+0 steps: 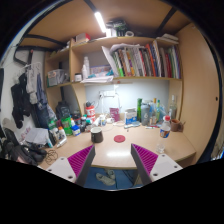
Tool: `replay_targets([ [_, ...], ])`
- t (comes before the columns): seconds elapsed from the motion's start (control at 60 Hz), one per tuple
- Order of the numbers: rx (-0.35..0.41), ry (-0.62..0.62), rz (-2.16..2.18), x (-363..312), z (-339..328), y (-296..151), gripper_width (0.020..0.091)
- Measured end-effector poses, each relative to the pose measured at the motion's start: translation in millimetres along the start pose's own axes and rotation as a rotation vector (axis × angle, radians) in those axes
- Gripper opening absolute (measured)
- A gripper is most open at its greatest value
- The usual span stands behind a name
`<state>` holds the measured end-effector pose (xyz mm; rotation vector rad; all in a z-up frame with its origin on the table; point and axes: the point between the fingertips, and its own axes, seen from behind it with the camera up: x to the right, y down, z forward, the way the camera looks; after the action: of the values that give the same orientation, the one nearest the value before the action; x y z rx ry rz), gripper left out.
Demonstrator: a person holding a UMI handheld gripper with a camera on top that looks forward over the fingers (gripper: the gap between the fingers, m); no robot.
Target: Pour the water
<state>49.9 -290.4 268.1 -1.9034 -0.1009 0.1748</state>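
Evidently the pour has not begun: the gripper (112,160) hangs above the near edge of the wooden desk (120,152), its two pink pads (80,160) spread apart with nothing between them. Likely task items sit well ahead: a dark cup (96,134) at the left-centre of the desk and a bottle with a dark cap (165,131) far to the right, so the next move calls for reaching forward and right to close on the bottle. It is held level, fingers pointing toward the bookshelf (140,60).
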Motion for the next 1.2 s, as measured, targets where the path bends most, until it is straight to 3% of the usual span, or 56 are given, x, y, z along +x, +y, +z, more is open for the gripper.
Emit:
replay_targets([
  [0.333,-0.008,0.055,-0.023,12,-6,2,0.0786],
  [0.55,0.022,0.183,-0.008,113,25,4,0.0785],
  [0.833,0.086,0.279,0.049,261,136,34,0.0791],
  [1.2,0.091,0.269,0.004,342,295,79,0.0778],
])
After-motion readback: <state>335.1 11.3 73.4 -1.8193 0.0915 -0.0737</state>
